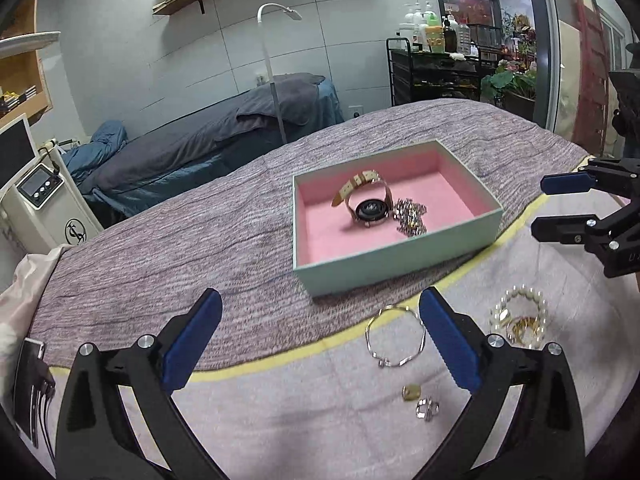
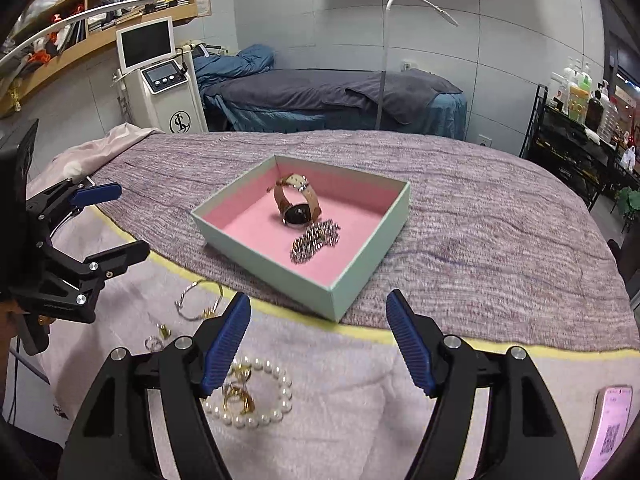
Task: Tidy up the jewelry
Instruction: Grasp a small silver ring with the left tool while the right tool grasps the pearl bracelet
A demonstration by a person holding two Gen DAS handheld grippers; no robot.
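Jewelry: we find watch (image 2: 297, 204) and silver chain (image 2: 315, 240) lying side by side in pink-lined box (image 2: 280, 270) on grey blanket (image 2: 480, 220). Outside box, on pale cloth (image 2: 340, 380), we note pearl bracelet (image 2: 256, 394) around gold pieces, silver bangle (image 1: 395, 336), two small rings (image 1: 420, 400). Left gripper (image 1: 320, 340) spread wide, holds nothing. Right gripper (image 2: 318, 340) parted, nothing between fingers.
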